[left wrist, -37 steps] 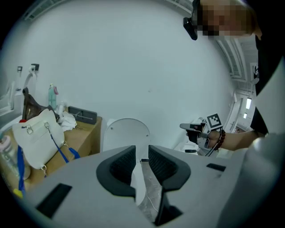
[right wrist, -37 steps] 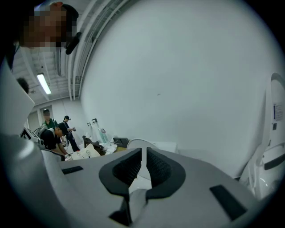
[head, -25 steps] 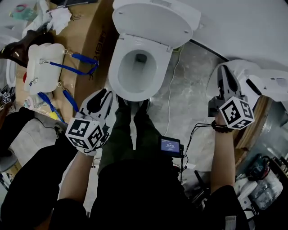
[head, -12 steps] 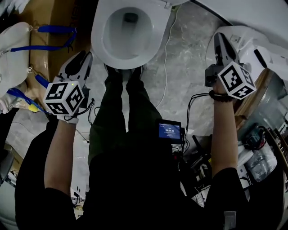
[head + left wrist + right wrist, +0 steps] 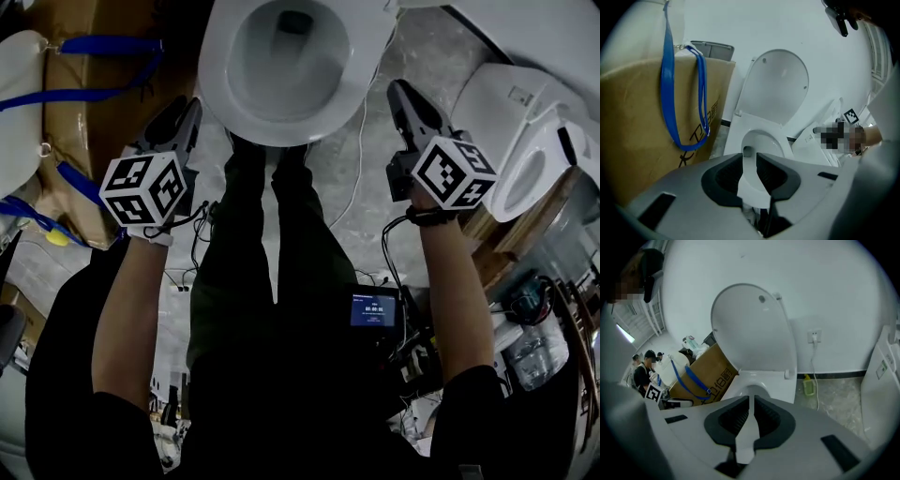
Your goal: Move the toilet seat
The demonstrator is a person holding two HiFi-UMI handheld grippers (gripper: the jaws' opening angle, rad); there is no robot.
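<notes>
White oval plastic toilet seat lies flat on the bowl at the top of the head view, right ahead of the person's dark-trousered legs. The solid white lid stands raised behind it, toward the wall. Left gripper is just beside the seat's left edge, jaws a little apart w/ nothing between them — only the bowl shows through the gap. Right gripper is near the seat's right edge, jaws pressed together, empty.

Step in hand, as I read it: approach, no contact yet. To do it well, work w/ one gripper, prob. the left since it's already parted. Bring the tips in at the seat's front-side lip and lift along the hinge arc at the back rather than straight up. Keep the other gripper off the ring. The right must spread before it can pinch anything.

Edges & room: a brown cardboard box w/ blue straps crowds the left side, close to the left gripper. A second white toilet stands near the right gripper. The grey marbled floor between them is free apart from a thin pale cable. The raised lid likely caps how far the seat can swing.
</notes>
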